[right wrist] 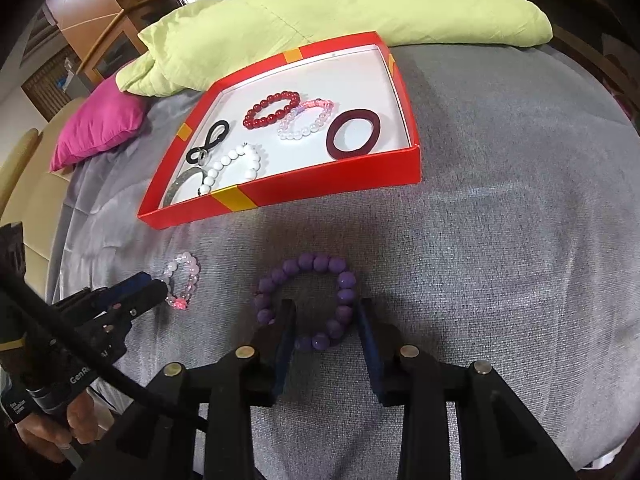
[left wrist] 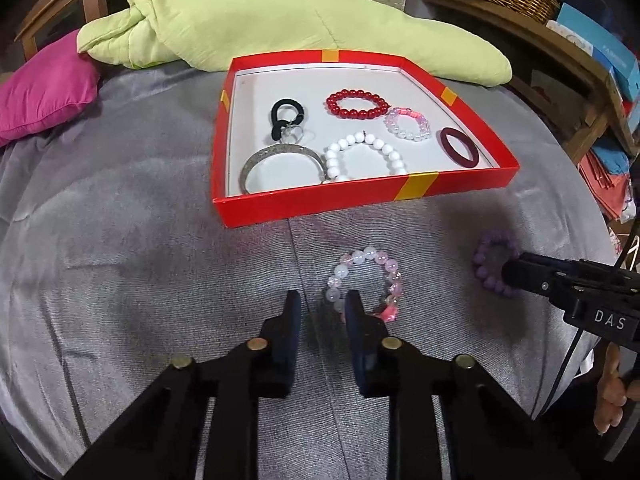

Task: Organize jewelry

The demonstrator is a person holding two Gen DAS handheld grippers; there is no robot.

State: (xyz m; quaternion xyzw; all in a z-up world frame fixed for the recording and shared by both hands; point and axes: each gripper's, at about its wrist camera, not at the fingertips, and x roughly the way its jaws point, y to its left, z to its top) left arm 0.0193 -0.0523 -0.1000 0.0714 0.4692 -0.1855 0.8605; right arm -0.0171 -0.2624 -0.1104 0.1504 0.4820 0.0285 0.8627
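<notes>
We have the red box (left wrist: 360, 196) on a grey bedspread (left wrist: 140, 240), with a lime quilt (left wrist: 280, 20) and a pink pillow (left wrist: 44, 92) behind it. Inside the box: red bead bracelet (left wrist: 356, 105), pink-and-white bead bracelet (left wrist: 407, 124), dark red bangle (left wrist: 460, 148), white bead bracelet (left wrist: 362, 154), silver bangle (left wrist: 280, 160), black looped cord (left wrist: 285, 117). Two pieces are outside the box on the bedspread. Our left claw (left wrist: 323, 308) has narrow jaws; the pale pink bracelet (left wrist: 366, 284) lies mostly to the right of its right finger, which overlaps the bracelet's near-left beads. We cannot tell whether a bead is pinched or the jaws are just nearly closed beside it. Our right claw (right wrist: 326, 314) is partly open and straddles the near-right arc of the purple bead bracelet (right wrist: 308, 300): left finger inside the loop, right finger just outside, pads not clearly pressing. Both bracelets lie flat on the bedspread, near the box front wall, well apart from each other.
</notes>
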